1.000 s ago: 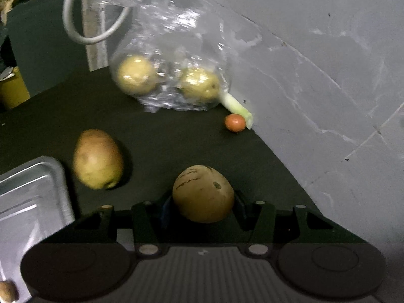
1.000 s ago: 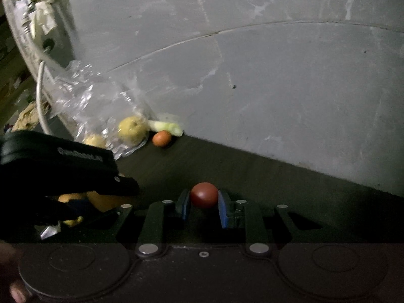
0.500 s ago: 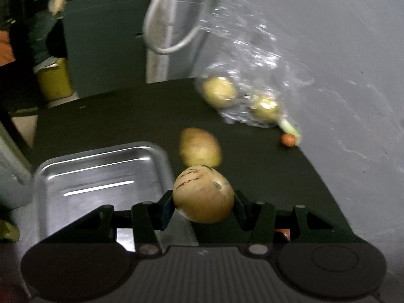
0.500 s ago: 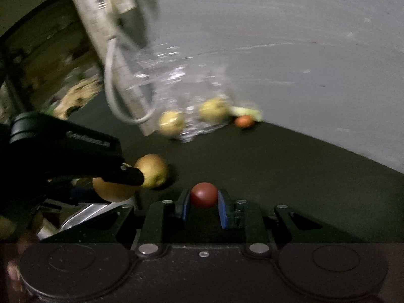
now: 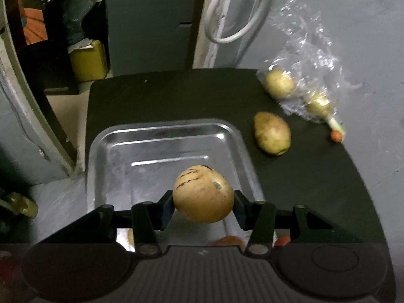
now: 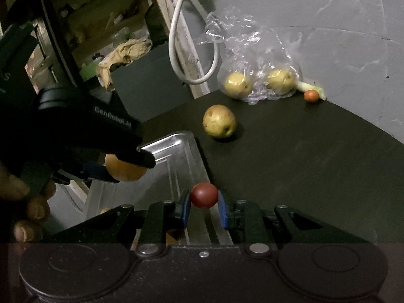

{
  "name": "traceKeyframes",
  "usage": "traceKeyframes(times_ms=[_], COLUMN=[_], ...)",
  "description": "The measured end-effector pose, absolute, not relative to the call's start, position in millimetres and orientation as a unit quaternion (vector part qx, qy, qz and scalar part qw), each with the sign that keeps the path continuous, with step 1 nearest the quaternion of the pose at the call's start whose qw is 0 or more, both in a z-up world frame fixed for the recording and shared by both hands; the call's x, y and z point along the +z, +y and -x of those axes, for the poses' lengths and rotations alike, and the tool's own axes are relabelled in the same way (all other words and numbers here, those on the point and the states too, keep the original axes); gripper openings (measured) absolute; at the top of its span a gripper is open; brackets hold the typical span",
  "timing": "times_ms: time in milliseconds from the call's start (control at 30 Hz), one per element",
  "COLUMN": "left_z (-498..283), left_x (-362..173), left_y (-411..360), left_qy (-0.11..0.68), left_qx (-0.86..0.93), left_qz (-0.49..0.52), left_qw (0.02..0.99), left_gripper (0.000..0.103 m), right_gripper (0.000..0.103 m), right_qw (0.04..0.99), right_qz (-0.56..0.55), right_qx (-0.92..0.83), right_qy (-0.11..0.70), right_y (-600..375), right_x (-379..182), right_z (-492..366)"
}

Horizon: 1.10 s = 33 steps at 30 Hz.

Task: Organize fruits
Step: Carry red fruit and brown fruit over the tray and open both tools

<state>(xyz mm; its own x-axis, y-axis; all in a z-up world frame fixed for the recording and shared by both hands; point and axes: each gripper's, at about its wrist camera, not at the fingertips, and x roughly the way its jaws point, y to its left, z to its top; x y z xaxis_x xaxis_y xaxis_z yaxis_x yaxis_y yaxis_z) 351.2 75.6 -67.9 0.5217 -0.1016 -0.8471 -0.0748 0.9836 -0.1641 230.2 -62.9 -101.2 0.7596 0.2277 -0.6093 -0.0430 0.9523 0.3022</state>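
My left gripper (image 5: 203,205) is shut on a round tan fruit with dark streaks (image 5: 203,193), held over the near part of a steel tray (image 5: 161,136). From the right wrist view that same tan fruit (image 6: 123,168) hangs above the tray (image 6: 181,141). My right gripper (image 6: 204,205) is shut on a small dark red fruit (image 6: 204,195), just above the tray's right rim. A loose yellow pear (image 5: 272,133) (image 6: 219,121) lies on the black table right of the tray. Two more yellow fruits sit in a clear plastic bag (image 5: 303,75) (image 6: 255,58).
A tiny orange fruit (image 5: 335,135) (image 6: 311,95) lies beside a pale green stalk (image 6: 311,87) at the grey wall. A white cable loop (image 6: 192,50) hangs at the table's far end. The table's left edge drops off beside the tray. A person's fingers (image 6: 27,202) hold the left gripper.
Both grippers swung left, away from the wall, carrying their fruits. The tray has come under the left gripper, and the right gripper now sits at the tray's right rim.
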Motion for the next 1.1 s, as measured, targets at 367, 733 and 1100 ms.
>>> traceKeyframes(times_ms=[367,733,1100], left_z=[-351,-346,-339], left_x=[-85,-90,-89], left_y=[78,78,82], left_qy=[0.514,0.529,0.542], left_qx=[-0.011,-0.02,-0.025], left_qz=[0.075,0.062,0.077], left_qw=[0.854,0.846,0.836], left_gripper=[0.053,0.054,0.054], right_gripper=[0.025,0.028,0.048], right_qw=[0.924,0.919,0.912], right_qz=[-0.114,-0.119,-0.121], right_qx=[0.072,0.058,0.051], right_qy=[0.357,0.371,0.389], right_y=[-53,-54,-57], right_x=[-107,-109,-100], right_z=[-229,-230,-224])
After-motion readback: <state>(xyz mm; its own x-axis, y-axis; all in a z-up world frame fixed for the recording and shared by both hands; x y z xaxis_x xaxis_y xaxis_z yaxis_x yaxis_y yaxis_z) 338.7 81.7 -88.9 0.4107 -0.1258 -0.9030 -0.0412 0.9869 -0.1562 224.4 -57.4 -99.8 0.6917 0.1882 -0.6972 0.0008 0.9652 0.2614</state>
